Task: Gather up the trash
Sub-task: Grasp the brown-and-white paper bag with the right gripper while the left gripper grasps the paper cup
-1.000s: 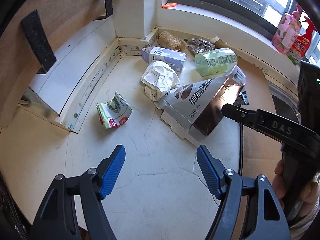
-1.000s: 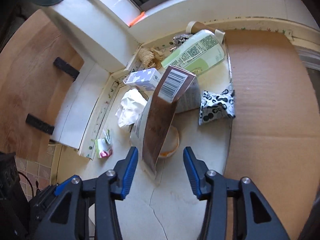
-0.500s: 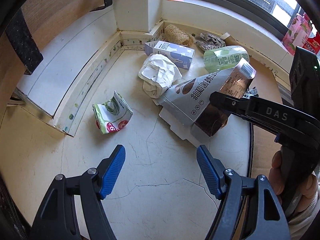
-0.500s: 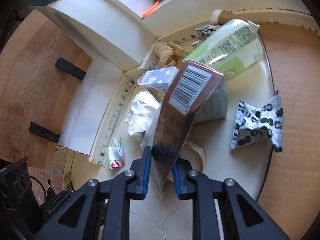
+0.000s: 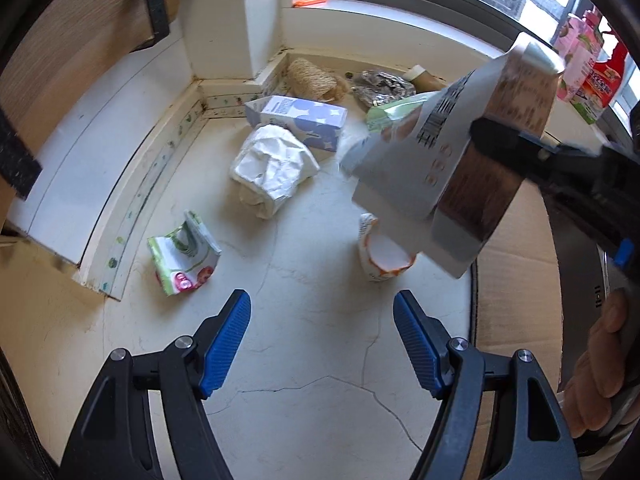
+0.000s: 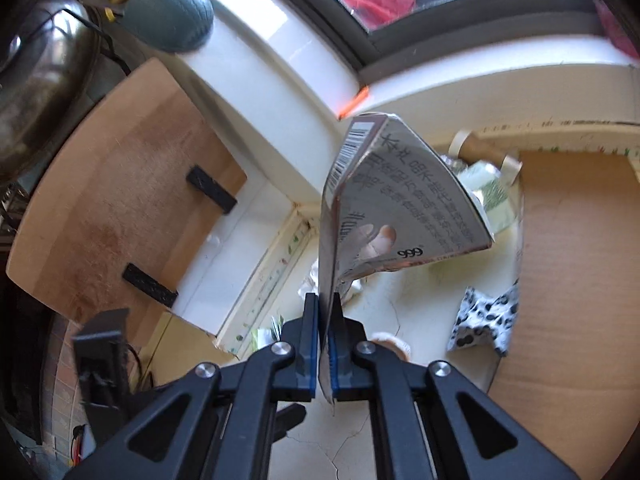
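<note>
My right gripper (image 6: 325,312) is shut on the edge of a flattened silver and brown carton (image 6: 384,208), which hangs lifted off the floor; that carton (image 5: 460,152) shows at the right of the left wrist view, above a crushed orange-rimmed paper cup (image 5: 380,252). My left gripper (image 5: 322,324) stands open over the bare floor with nothing between its fingers. Ahead of it lie a crumpled green and pink wrapper (image 5: 182,258), a white crumpled bag (image 5: 272,168) and a purple and white box (image 5: 296,118).
A fibre scrubber (image 5: 312,78), crumpled foil (image 5: 382,86), a tape roll (image 5: 424,76) and a green pouch (image 5: 392,114) lie near the window wall. A black and white spotted wrapper (image 6: 486,320) sits by the cardboard sheet (image 6: 580,280). A wooden board (image 6: 120,200) leans at left.
The right gripper closed on the carton's edge and lifted it off the floor, uncovering the paper cup beneath. The left gripper drifted slightly forward, still open.
</note>
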